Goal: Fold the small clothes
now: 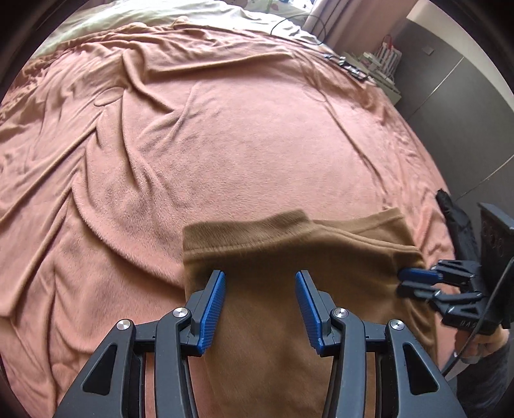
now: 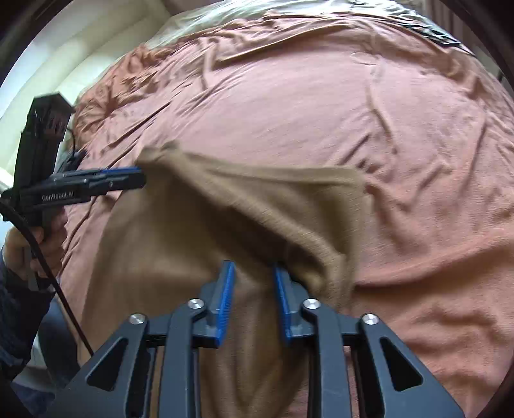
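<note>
A brown knit garment (image 1: 289, 257) lies on the pink blanket (image 1: 225, 128), its upper part folded over into a raised ridge (image 2: 244, 199). My left gripper (image 1: 260, 276) hangs over the garment's left part, jaws wide apart, with cloth below the gap and no pad pressing on it. In the right wrist view, the left gripper (image 2: 141, 177) has its tips at the garment's far left corner. My right gripper (image 2: 253, 270) stands at the ridge's near end with a narrow gap. The fold drapes against its right finger. The right gripper (image 1: 403, 279) has its tips at the garment's right edge.
The pink blanket (image 2: 385, 128) is rumpled and covers the bed all round the garment. A pale sheet (image 1: 128, 16) lies at the far end. Dark cupboards (image 1: 449, 96) and a small shelf with clutter stand beyond the bed's right side. A person's hand (image 2: 19, 250) holds the left gripper.
</note>
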The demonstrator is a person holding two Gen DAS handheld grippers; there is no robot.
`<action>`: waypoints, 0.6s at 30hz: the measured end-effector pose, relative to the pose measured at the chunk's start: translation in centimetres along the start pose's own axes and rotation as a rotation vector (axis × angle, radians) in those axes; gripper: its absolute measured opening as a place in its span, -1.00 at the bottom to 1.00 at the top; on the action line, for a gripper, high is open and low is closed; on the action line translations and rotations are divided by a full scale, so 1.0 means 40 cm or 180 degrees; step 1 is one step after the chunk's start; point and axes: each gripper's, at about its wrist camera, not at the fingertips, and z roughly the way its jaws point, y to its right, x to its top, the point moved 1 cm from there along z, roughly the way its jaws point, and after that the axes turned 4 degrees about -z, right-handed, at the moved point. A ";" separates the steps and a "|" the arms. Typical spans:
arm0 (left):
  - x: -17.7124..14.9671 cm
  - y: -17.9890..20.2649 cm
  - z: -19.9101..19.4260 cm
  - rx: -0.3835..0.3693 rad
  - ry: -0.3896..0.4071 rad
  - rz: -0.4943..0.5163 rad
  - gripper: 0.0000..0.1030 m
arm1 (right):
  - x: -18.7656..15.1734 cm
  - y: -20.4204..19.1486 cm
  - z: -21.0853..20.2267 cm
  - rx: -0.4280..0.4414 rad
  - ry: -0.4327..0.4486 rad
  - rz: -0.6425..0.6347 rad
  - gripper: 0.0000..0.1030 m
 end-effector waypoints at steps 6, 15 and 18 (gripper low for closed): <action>0.020 -0.042 0.047 -0.0004 -0.0087 -0.0180 -0.35 | 0.001 0.039 0.000 -0.0165 0.0081 0.0214 -1.00; 0.009 -0.059 -0.019 -0.0041 -0.0027 -0.0310 -0.49 | -0.038 -0.014 -0.080 -0.0230 0.0174 0.0265 -0.93; -0.012 -0.060 -0.048 -0.0074 -0.0025 -0.0286 -0.49 | -0.061 -0.022 -0.114 -0.0247 0.0154 0.0232 -0.93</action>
